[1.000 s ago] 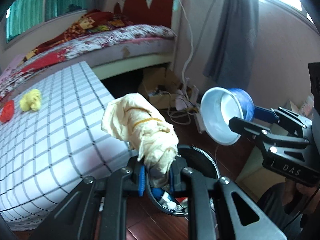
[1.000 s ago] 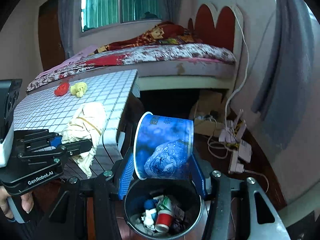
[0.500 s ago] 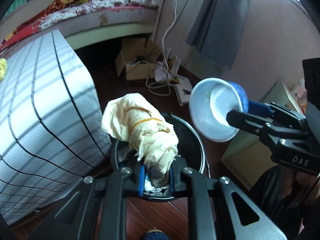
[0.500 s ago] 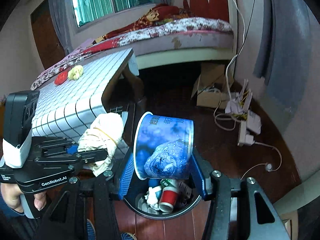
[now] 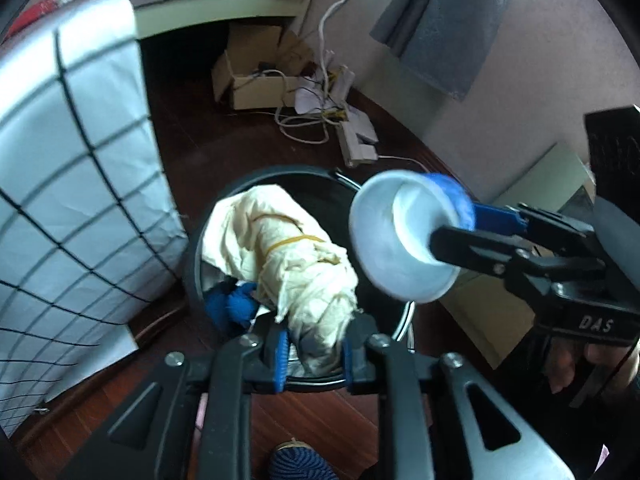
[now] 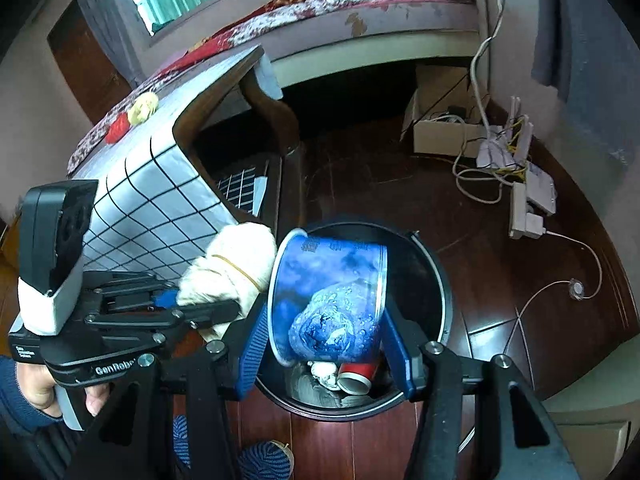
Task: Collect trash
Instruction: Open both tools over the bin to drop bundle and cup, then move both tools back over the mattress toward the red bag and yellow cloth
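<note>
While over bin (image 6: 440, 276), grid-cloth table (image 6: 160, 200) beside.

Between our left jaws, the cream bundle (image 5: 288, 256) hides most of the black bin's (image 5: 192, 264) contents. Our right jaws' blue cup (image 6: 332, 304) covers the trash beneath (only a red cup (image 6: 356, 376) peeks out). The printing on the blue cup is unreadable.

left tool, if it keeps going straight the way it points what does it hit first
Probably the trash inside the black bin: the left tool, shut on the cream paper bundle, points down into its open mouth. Depth is unclear.
</note>
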A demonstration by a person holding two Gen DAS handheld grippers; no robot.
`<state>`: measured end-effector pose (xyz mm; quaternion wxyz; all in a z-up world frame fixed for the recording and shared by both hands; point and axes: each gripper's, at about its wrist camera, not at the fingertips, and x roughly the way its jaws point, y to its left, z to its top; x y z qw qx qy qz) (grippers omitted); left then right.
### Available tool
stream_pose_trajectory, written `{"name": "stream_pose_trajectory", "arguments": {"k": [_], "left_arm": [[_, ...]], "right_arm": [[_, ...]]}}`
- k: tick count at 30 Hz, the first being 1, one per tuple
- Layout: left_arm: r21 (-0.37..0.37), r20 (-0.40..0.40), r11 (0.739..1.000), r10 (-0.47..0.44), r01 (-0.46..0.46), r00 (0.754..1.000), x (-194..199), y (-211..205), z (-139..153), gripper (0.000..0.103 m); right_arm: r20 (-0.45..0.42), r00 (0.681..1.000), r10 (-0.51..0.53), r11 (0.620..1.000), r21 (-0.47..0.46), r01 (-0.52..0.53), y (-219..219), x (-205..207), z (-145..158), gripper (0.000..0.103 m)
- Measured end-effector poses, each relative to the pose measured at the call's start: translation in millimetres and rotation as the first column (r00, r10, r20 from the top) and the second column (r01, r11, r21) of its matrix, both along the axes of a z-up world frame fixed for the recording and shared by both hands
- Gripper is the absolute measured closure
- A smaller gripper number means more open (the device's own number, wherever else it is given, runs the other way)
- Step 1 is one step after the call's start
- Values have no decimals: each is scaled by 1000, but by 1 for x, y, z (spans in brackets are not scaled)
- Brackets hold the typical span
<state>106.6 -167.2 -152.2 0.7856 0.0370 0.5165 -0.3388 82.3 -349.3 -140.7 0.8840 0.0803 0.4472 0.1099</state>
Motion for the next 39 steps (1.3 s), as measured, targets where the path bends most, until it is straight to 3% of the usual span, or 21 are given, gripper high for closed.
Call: {"name": "stream_pose_trajectory", "arguments": {"k": [1,2,3,6,14,39], "left_arm": [[7,-1,1000,12,-12,1000,1,0,-3,63],[33,-1,999,42,-42,999,2,1,-8,38],[51,10,996,79,-79,997,2,7,-11,20],[93,19,984,153,-154,988,5,19,-18,2],[150,80,966,198,-208,977,1,27,-24,1],[122,200,963,214,-241,956,-7,42,9,0]], "right_arm": [[-13,1000,-4,1000,-21,4,-1,4,-4,44],[-24,999,-30,998,-54,28,-4,6,-8,21],[-28,997,-74,992,-102,71,-8,7,-12,5],[-50,990,-134,983,-134,126,-17,7,-19,5],[-98,987,-125,962,-256,97,-5,9,-33,1],[8,996,-91,954,-286,89,21,-3,-8,1]]}}
